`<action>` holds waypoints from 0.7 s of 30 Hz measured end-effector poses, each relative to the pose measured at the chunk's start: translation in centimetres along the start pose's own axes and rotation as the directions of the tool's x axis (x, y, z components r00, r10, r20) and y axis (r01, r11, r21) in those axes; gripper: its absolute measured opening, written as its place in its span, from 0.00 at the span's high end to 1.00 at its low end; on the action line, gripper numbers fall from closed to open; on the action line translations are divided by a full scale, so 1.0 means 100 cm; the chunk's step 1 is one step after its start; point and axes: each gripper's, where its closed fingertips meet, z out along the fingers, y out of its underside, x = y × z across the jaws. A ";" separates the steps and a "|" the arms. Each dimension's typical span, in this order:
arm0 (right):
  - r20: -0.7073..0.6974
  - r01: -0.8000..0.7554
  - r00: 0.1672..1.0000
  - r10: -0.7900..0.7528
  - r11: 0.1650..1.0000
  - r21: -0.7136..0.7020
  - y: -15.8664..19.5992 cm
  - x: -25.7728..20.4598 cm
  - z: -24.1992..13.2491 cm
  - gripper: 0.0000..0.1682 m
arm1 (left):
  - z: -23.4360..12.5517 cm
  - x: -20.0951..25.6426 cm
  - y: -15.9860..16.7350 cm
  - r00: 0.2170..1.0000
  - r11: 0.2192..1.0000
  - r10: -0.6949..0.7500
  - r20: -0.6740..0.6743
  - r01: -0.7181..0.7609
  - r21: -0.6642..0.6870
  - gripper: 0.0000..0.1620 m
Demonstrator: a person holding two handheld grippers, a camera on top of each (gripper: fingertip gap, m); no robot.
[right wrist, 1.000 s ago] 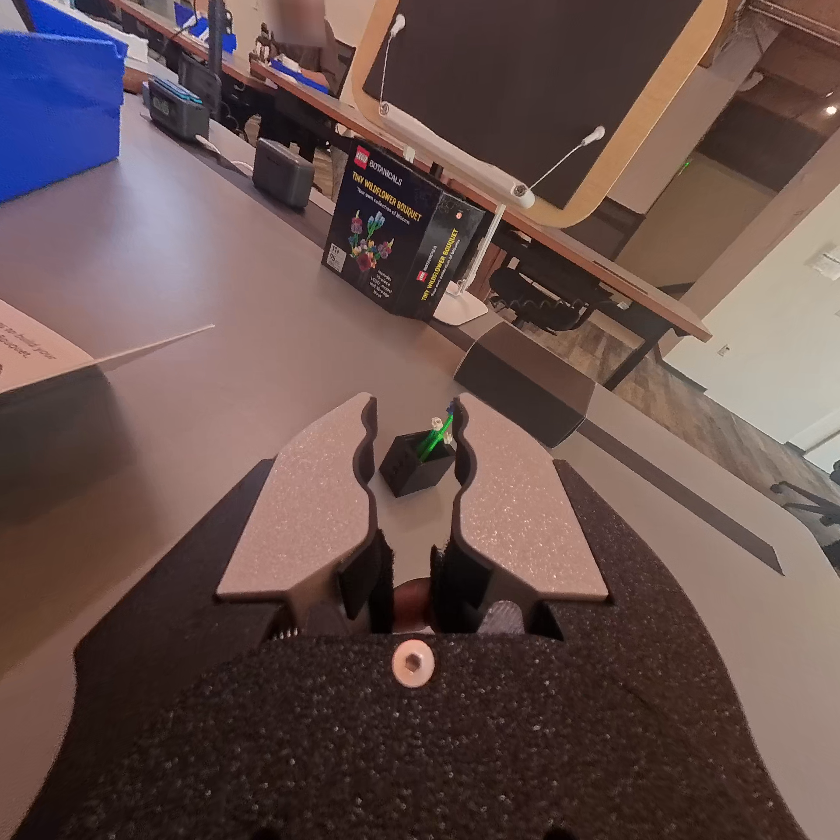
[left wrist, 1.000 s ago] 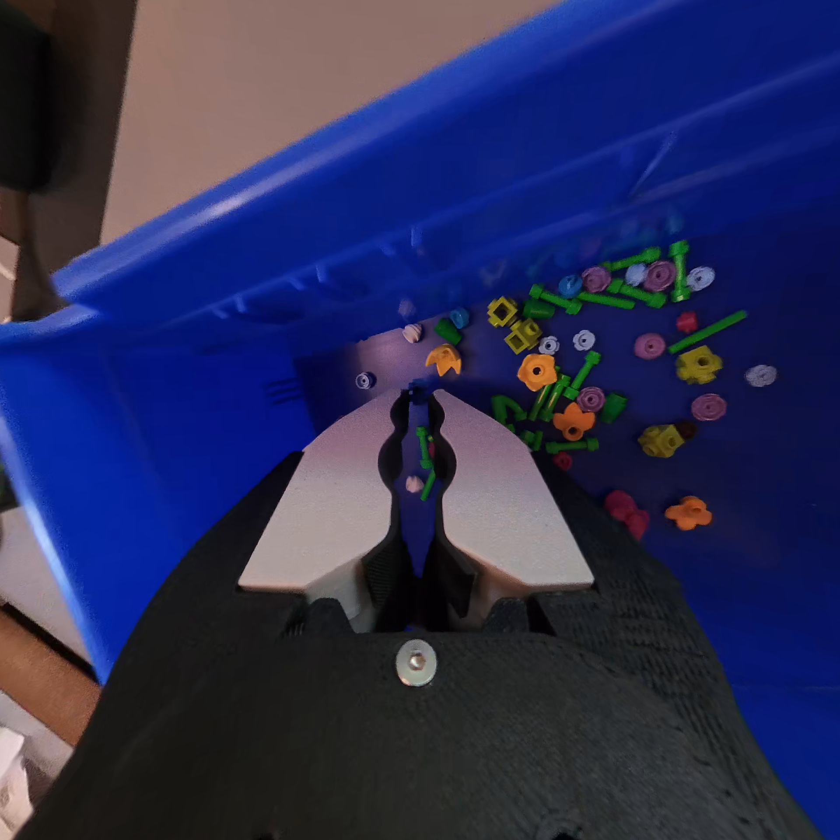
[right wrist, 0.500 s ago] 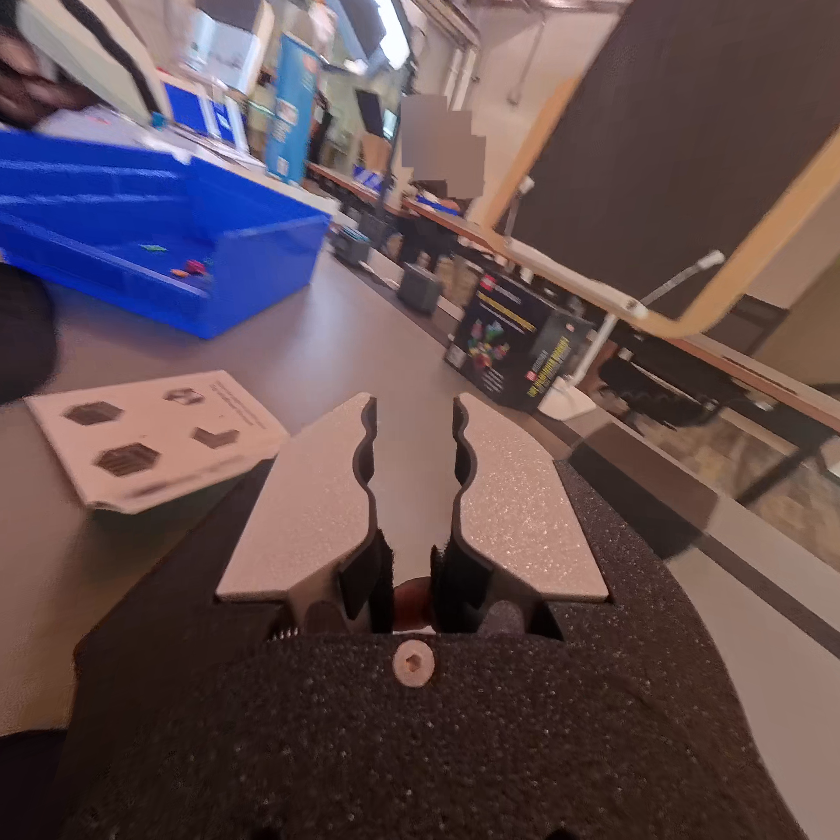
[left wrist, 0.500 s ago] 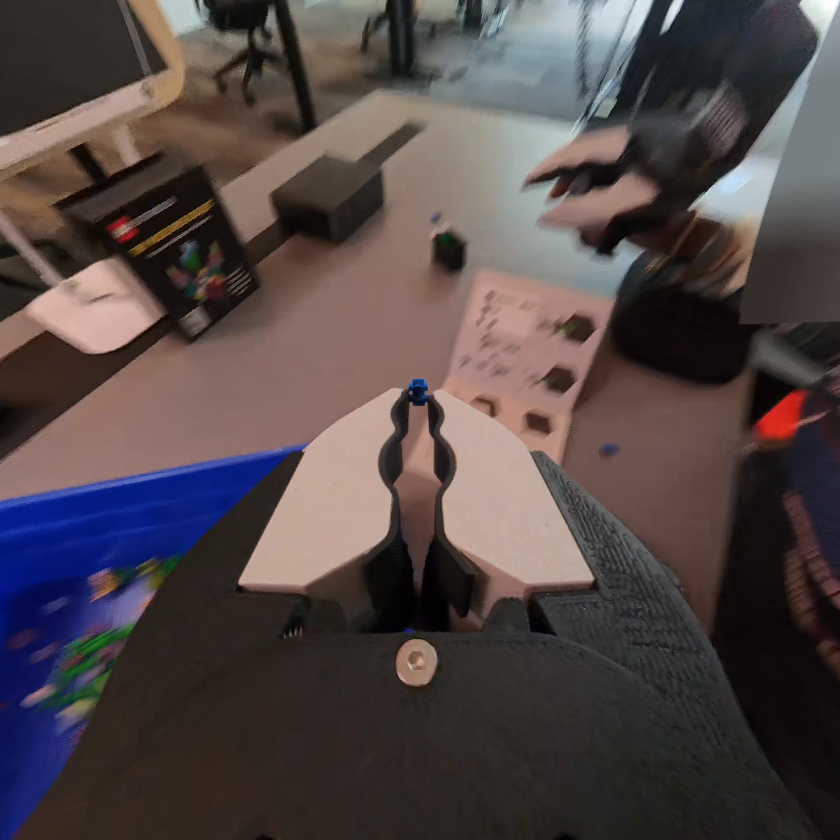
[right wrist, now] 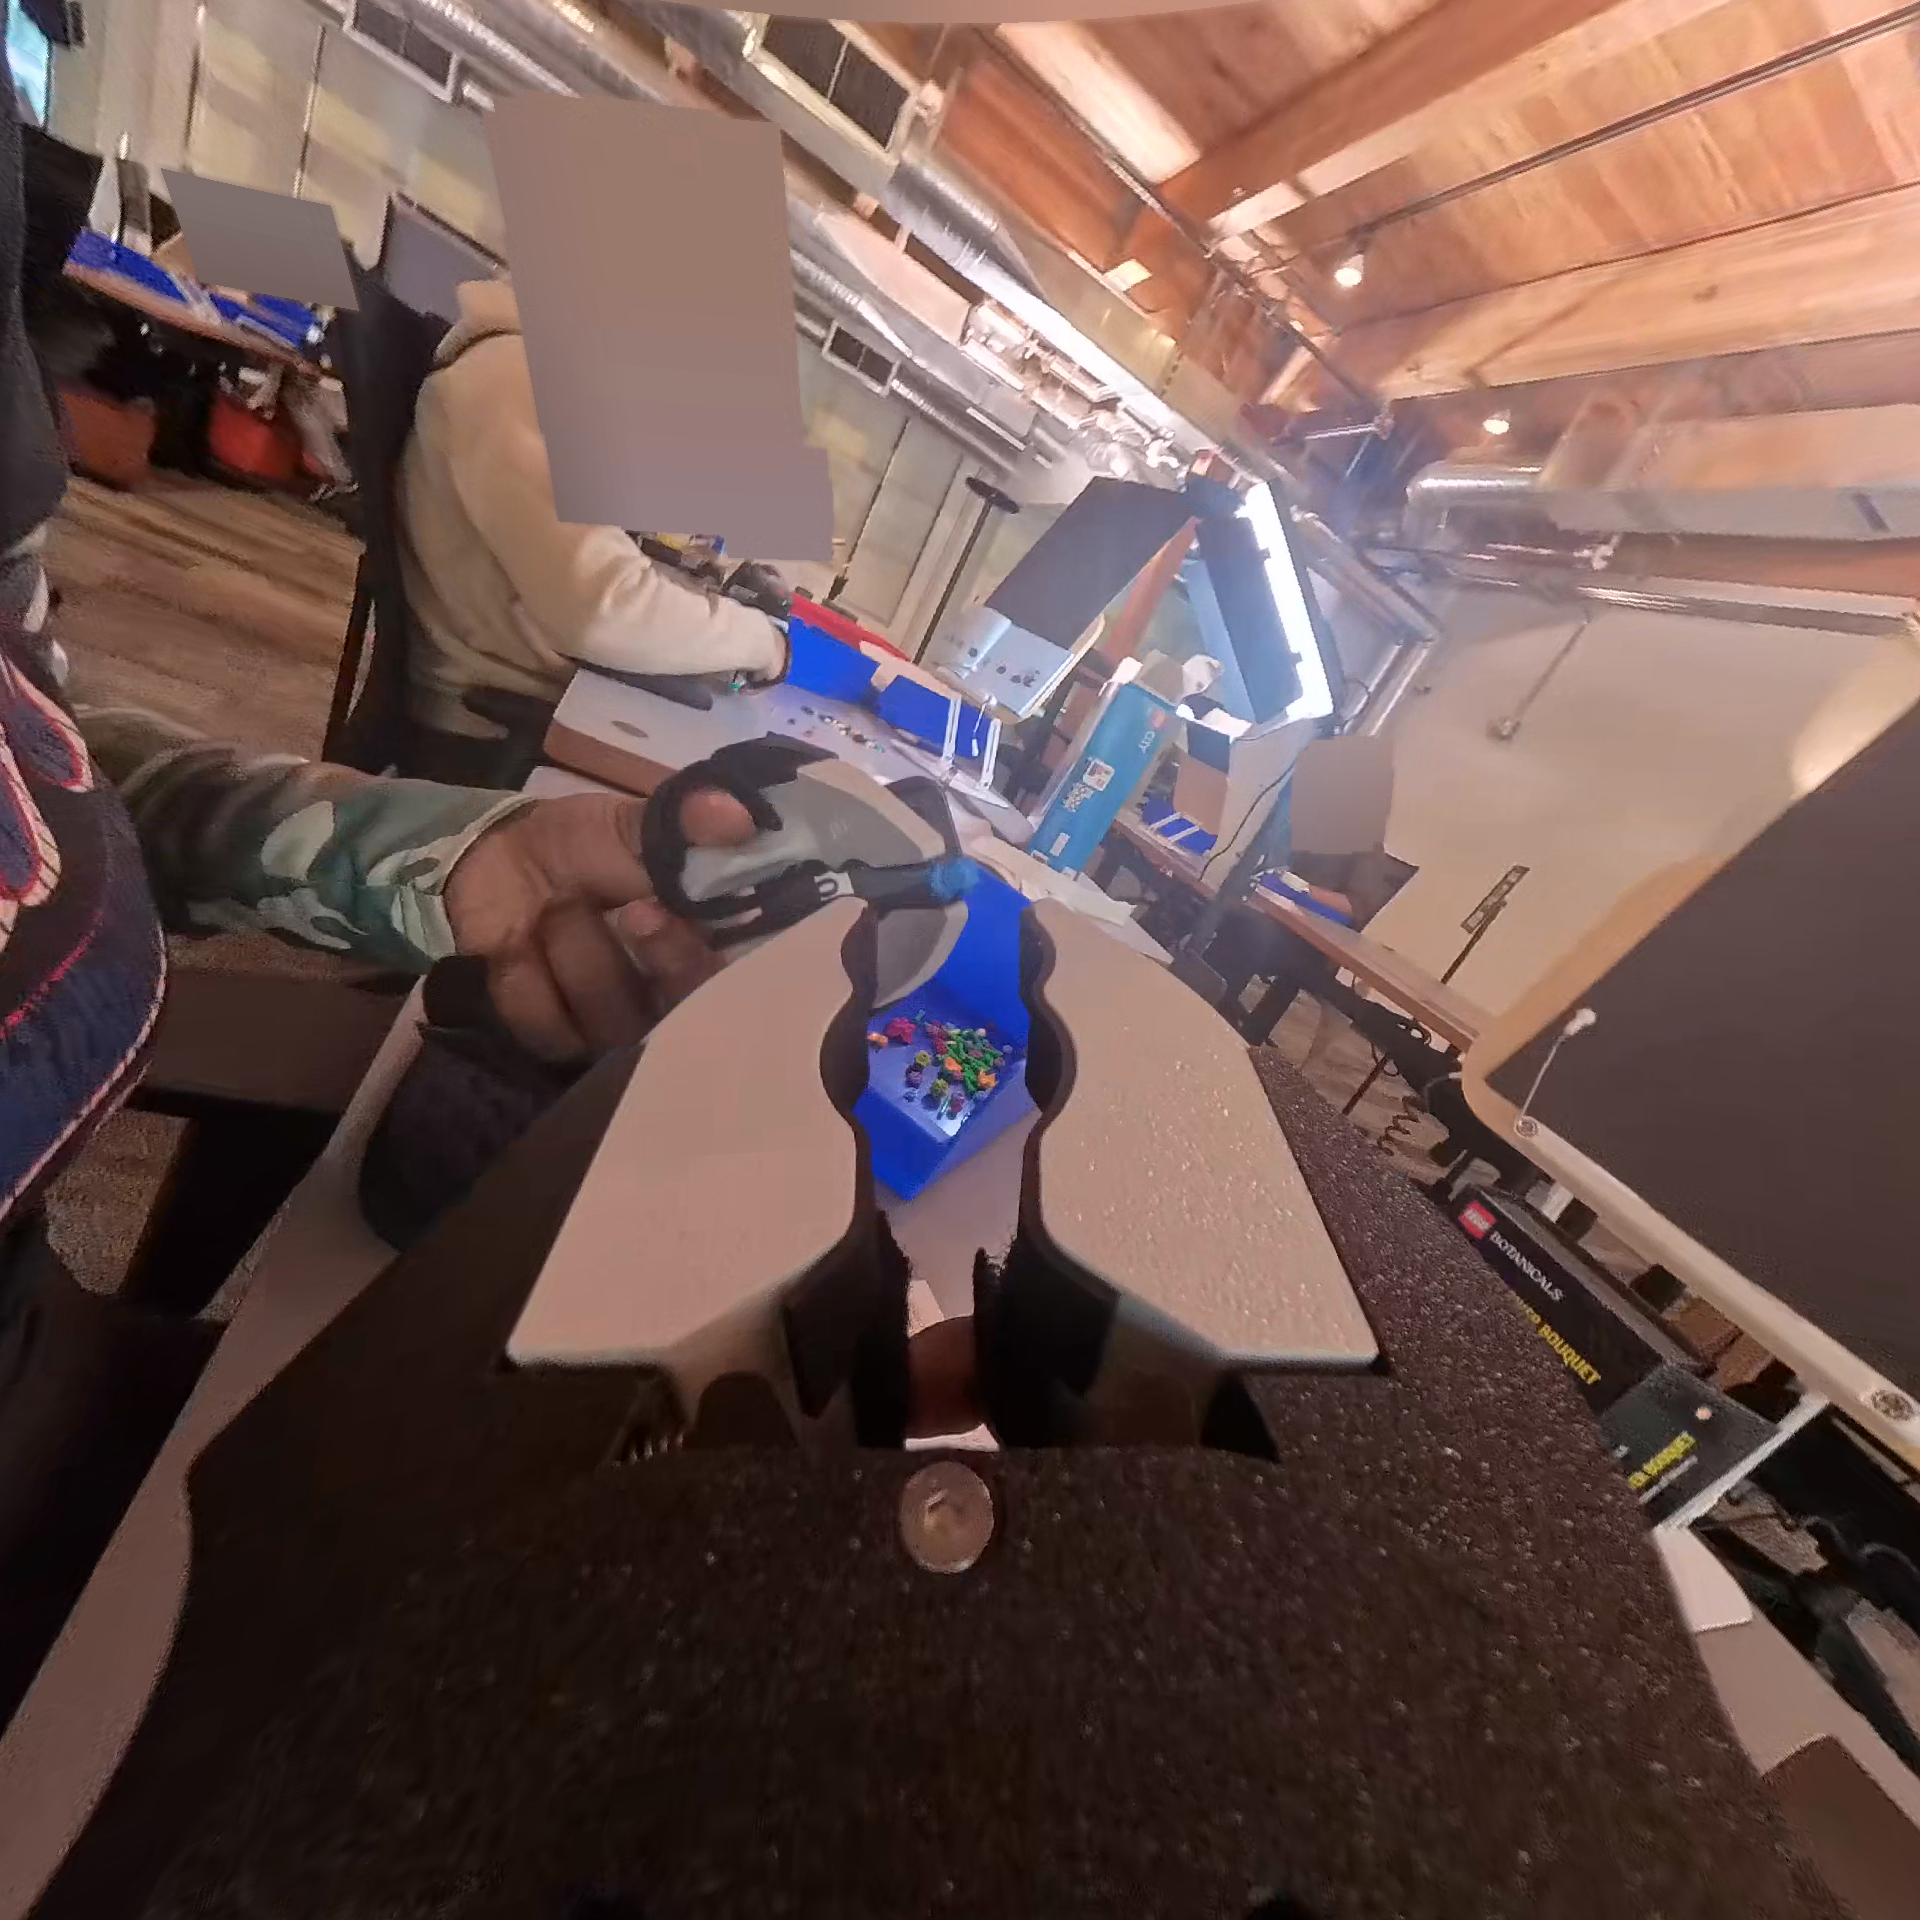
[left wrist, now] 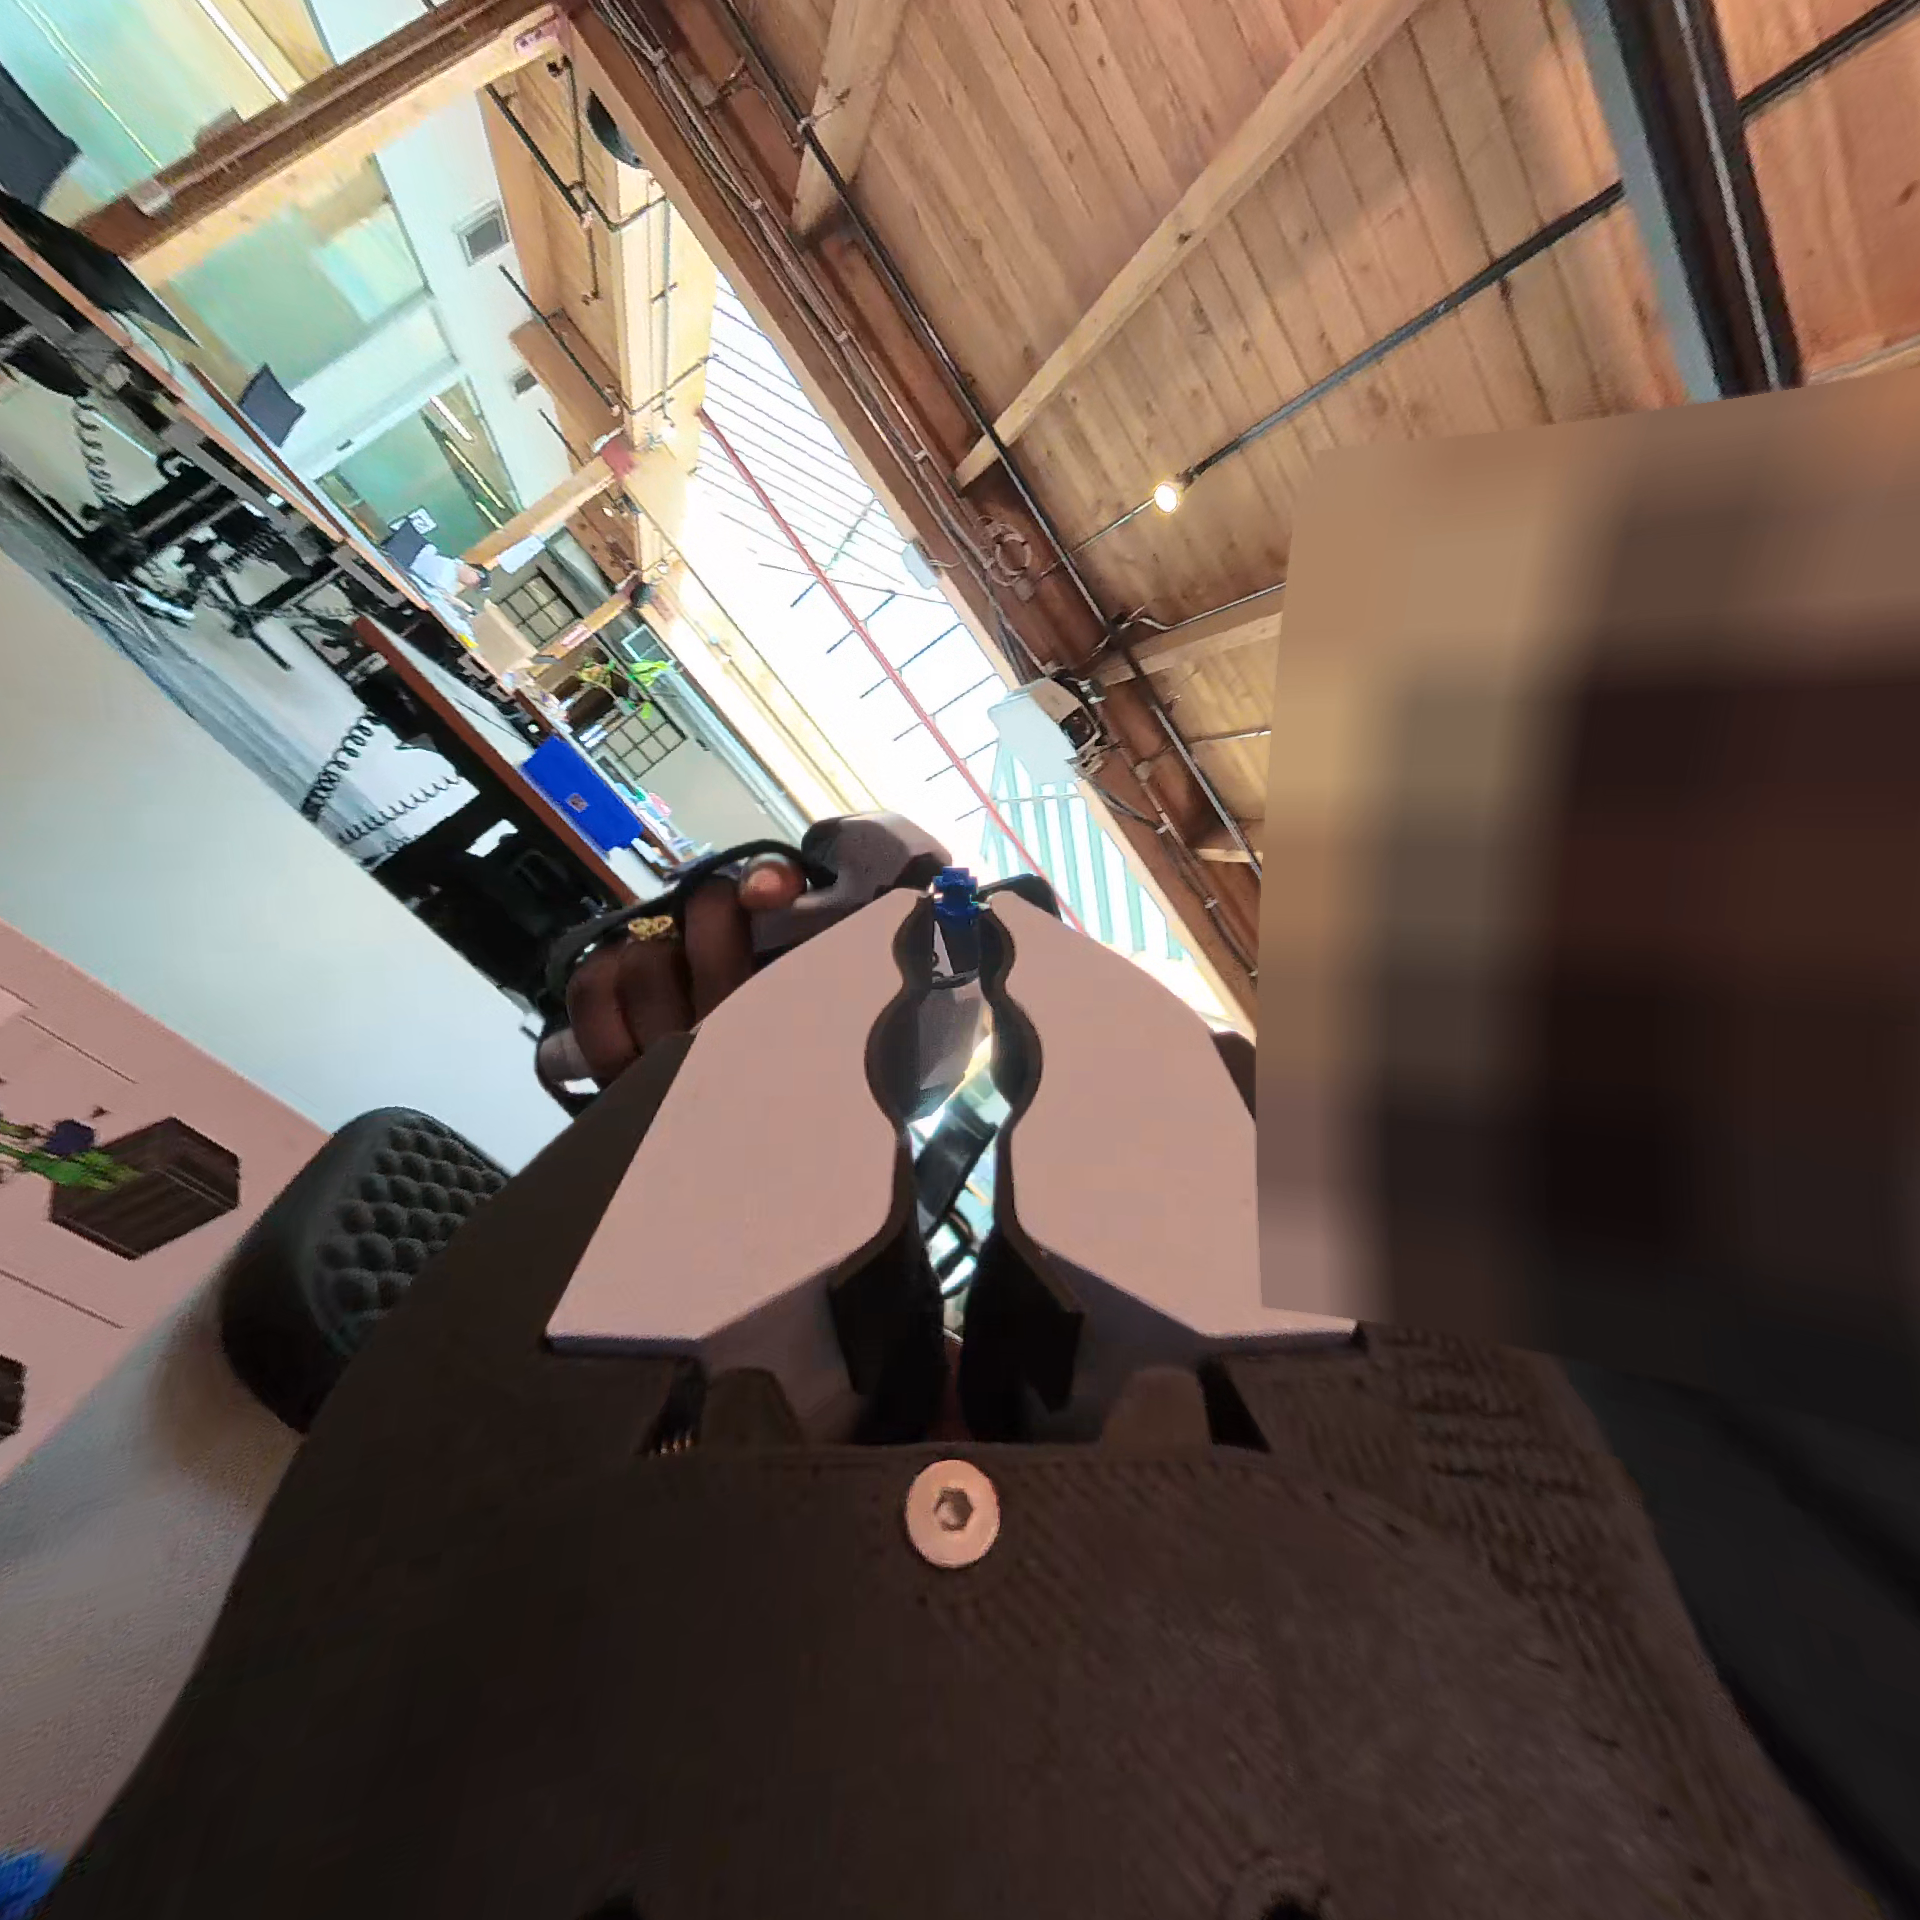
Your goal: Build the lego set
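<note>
A small blue lego piece (left wrist: pixel 954 896) sat pinched at the very tips of the left gripper (left wrist: pixel 956 914), whose two grey fingers (left wrist: pixel 774 1122) were drawn nearly together, closed on the piece and tilted up toward the wooden ceiling (left wrist: pixel 1195 260). In the right wrist view the same piece (right wrist: pixel 951 881) showed as a blue blur at the end of that left gripper (right wrist: pixel 914 883), held aloft by the person's left hand (right wrist: pixel 561 914) in a camouflage sleeve (right wrist: pixel 291 842).

The right gripper (right wrist: pixel 940 925) stood with its jaws parted and nothing between them — only the scene beyond showed through the gap. Just past its tips, lower on the grey table (right wrist: pixel 935 1216), lay the blue bin (right wrist: pixel 935 1132) with a scatter of coloured lego pieces (right wrist: pixel 940 1060) on its floor.

At the left edge of the left wrist view lay the instruction sheet (left wrist: pixel 94 1174), and the person's right hand (left wrist: pixel 665 966) gripped the other tool behind the left fingers. The dark lego box (right wrist: pixel 1558 1320) stood to the right of the table, under a slanted dark board (right wrist: pixel 1714 977).
</note>
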 end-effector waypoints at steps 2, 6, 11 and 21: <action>0.024 0.028 0.999 -0.027 0.999 -0.032 0.000 -0.003 0.007 0.84 | 0.000 0.000 0.005 0.999 0.999 -0.037 -0.017 0.037 0.006 0.95; 0.093 0.069 0.994 -0.060 0.993 -0.097 0.012 -0.011 0.018 0.86 | 0.000 0.000 0.015 0.996 0.996 -0.086 -0.037 0.085 -0.019 0.95; 0.117 0.068 0.991 -0.059 0.995 -0.071 0.013 -0.014 0.020 0.91 | -0.002 -0.002 0.020 0.995 0.994 -0.098 -0.028 0.096 -0.055 0.95; 0.153 0.092 0.985 -0.077 0.991 -0.093 0.019 -0.020 0.021 0.93 | -0.008 -0.005 0.022 0.995 0.992 -0.101 -0.012 0.100 -0.080 0.95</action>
